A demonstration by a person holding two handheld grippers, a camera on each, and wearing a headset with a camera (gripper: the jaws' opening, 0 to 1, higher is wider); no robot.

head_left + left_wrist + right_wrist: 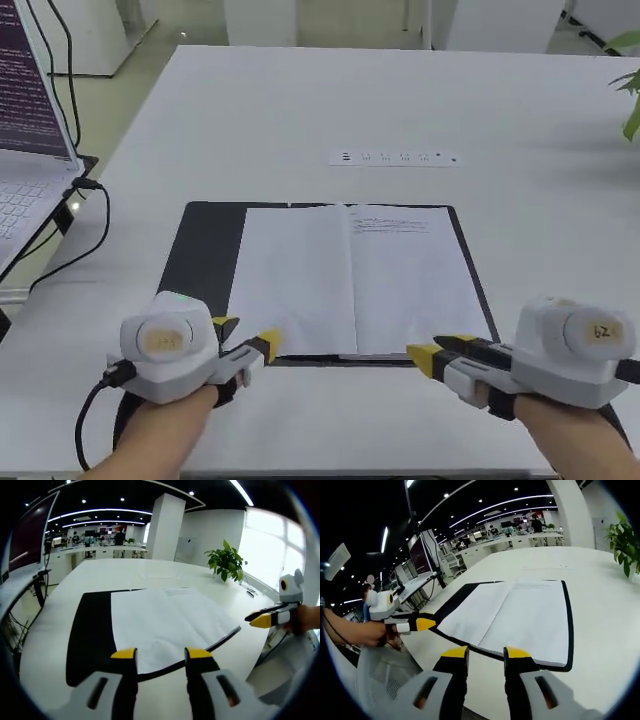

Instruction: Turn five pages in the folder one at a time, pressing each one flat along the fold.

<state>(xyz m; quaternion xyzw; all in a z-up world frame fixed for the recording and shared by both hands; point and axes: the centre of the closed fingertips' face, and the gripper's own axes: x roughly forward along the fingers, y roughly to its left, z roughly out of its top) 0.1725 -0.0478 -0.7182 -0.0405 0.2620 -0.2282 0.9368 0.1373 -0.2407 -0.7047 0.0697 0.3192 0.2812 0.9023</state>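
Folder (350,280), open, just ahead of jaws. Left gripper (247,335) and right gripper (425,357): parted, empty. Pinch topmost page (420,290) alone, probably by near corner.

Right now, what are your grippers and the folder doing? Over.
Left hand-held gripper and right hand-held gripper open, empty, at the near edge of the folder. Folder open on the table, pages flat. Nothing in the way.

Open table (300,110) around folder (205,262), laptop (25,170) (cabled) far left
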